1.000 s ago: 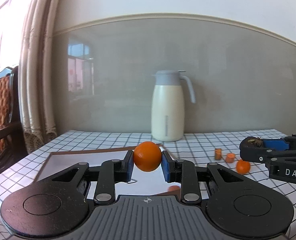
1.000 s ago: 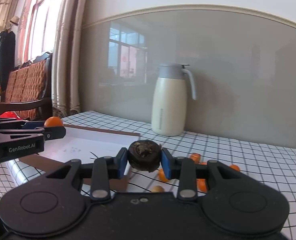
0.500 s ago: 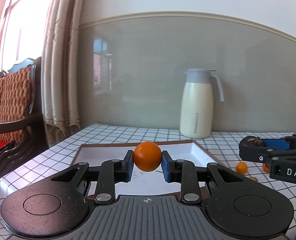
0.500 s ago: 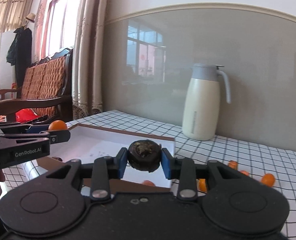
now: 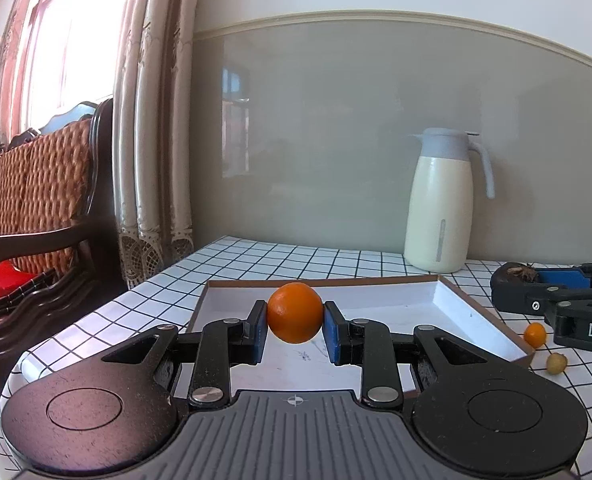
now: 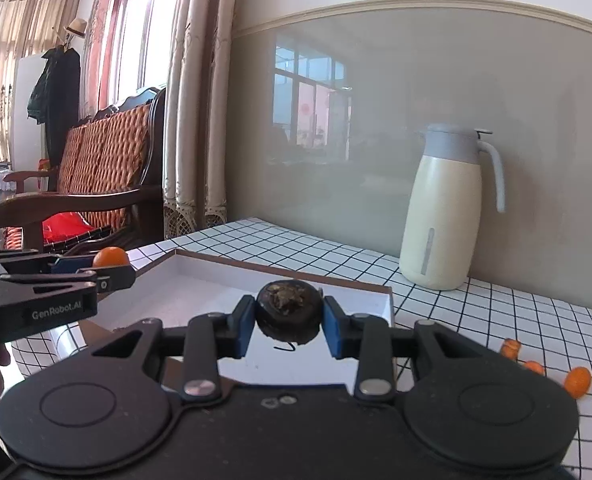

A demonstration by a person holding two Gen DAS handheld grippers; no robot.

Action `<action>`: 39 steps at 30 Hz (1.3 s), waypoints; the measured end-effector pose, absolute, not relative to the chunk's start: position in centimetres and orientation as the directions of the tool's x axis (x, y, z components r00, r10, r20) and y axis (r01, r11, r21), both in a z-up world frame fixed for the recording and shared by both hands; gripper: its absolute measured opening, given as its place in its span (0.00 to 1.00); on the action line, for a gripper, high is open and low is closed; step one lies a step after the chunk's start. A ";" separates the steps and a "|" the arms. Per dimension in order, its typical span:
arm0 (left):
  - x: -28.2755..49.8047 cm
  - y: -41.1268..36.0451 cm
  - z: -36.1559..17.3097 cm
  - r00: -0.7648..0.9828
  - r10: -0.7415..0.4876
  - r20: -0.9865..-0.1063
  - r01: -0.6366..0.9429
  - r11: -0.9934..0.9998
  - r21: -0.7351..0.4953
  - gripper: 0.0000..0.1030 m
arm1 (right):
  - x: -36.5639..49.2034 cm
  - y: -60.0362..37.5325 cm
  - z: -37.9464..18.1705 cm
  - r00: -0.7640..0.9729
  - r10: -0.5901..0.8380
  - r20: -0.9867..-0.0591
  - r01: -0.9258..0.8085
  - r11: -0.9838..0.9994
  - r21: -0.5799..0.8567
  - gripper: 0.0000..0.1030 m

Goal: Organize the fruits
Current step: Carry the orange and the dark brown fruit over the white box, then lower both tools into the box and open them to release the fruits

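Note:
My left gripper [image 5: 295, 330] is shut on a round orange [image 5: 295, 313] and holds it above the white inside of a shallow brown-rimmed tray [image 5: 415, 312]. My right gripper [image 6: 288, 324] is shut on a dark brown, rough round fruit [image 6: 288, 315] and holds it over the same tray [image 6: 200, 292], near its right side. The right gripper also shows at the right edge of the left wrist view [image 5: 555, 300]. The left gripper with its orange shows at the left of the right wrist view [image 6: 108, 268].
A cream jug with a grey lid [image 5: 441, 208] stands at the back by the wall. Small orange fruits [image 6: 577, 382] [image 5: 535, 335] and a yellowish one [image 5: 555, 363] lie on the checked tablecloth right of the tray. A wooden bench with orange cushions [image 6: 96, 168] stands beyond the table's left edge.
Both grippers have swung left with their fruits still held. The tray now lies directly under and ahead of both, and the jug has shifted to the right in both views.

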State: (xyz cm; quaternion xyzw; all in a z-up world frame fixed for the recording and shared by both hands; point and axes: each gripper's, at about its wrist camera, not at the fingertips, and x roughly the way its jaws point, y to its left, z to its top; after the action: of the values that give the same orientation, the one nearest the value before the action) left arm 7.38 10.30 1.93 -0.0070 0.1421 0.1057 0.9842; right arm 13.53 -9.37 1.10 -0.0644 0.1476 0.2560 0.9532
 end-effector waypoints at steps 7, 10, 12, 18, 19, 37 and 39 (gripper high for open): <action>9.0 11.3 1.6 0.931 0.213 -0.297 -0.220 0.976 0.012 0.29 | 15.4 -8.6 0.7 0.818 0.467 -0.335 -0.508 0.860 -0.043 0.26; 9.5 11.9 1.3 0.927 0.216 -0.307 -0.227 0.974 0.000 0.29 | 16.2 -8.3 0.4 0.815 0.464 -0.348 -0.507 0.861 -0.039 0.26; 9.9 12.3 1.2 0.923 0.221 -0.313 -0.234 0.972 -0.003 0.29 | 16.7 -8.0 0.2 0.813 0.463 -0.354 -0.507 0.861 -0.036 0.26; 10.9 13.2 0.7 0.914 0.232 -0.334 -0.247 0.969 -0.004 0.29 | 18.3 -7.3 -0.3 0.807 0.457 -0.374 -0.499 0.866 -0.019 0.26; 11.0 13.3 0.6 0.913 0.232 -0.337 -0.249 0.968 -0.006 0.29 | 18.5 -7.1 -0.4 0.806 0.455 -0.378 -0.497 0.868 -0.014 0.26; 14.8 15.3 0.1 0.887 0.238 -0.395 -0.270 0.963 -0.024 0.29 | 22.8 -7.1 -1.0 0.796 0.409 -0.447 -0.452 0.892 0.011 0.26; 15.3 15.5 -0.1 0.881 0.237 -0.410 -0.271 0.962 -0.025 0.29 | 23.3 -7.1 -1.0 0.793 0.407 -0.454 -0.449 0.893 0.017 0.26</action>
State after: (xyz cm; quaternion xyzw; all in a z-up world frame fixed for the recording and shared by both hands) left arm 15.26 15.45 -0.09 -0.0407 0.2059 0.1312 0.9689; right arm 23.28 -7.13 -1.05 -0.0460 0.2292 0.2263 0.9456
